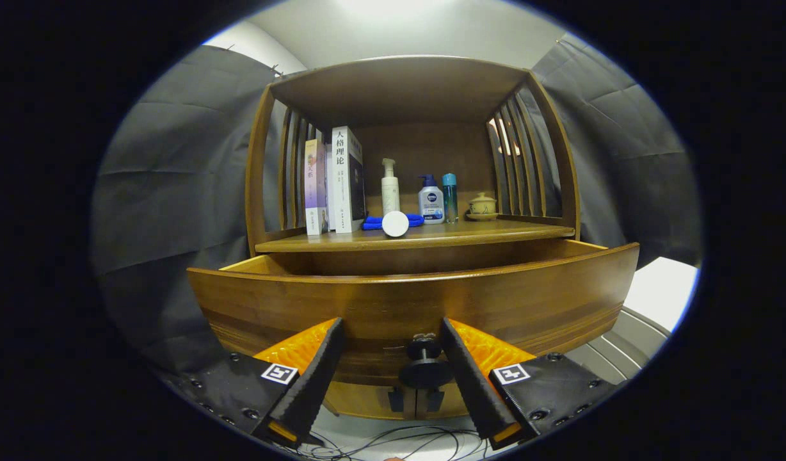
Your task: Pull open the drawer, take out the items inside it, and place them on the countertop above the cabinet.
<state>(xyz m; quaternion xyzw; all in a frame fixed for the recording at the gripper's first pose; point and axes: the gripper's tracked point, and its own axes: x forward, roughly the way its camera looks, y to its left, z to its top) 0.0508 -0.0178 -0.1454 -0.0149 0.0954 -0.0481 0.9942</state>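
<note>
The gripper (pixel 392 342) is held low and level in front of the wooden cabinet (pixel 412 89), and it points straight at the front panel of the drawer (pixel 412 307). Its two fingers stand wide apart and hold nothing. The dark round knob (pixel 424 362) of the drawer sits in the gap between them, a little closer to the right finger, and neither finger touches it as far as I can see.

The drawer is pulled out toward the gripper. Its curved front board hides the inside, so I cannot tell what lies in it.

Above the drawer is the countertop (pixel 495 232), a shelf-like surface under the cabinet's roof and between slatted sides. On it, at the left, some books (pixel 335 182) stand upright, side by side. Next to them lies a blue cloth (pixel 374 222), and a white round lid or jar (pixel 395 224) rests at the front edge, touching the cloth. Behind it stands a white pump bottle (pixel 390 187). To the right are a pale bottle with a blue cap (pixel 431 200), a slim teal bottle (pixel 450 197) just beside it, and a small lidded ceramic cup (pixel 482 206) on a saucer.

Below the fingers, thin dark cables (pixel 393 442) lie on the light floor.
</note>
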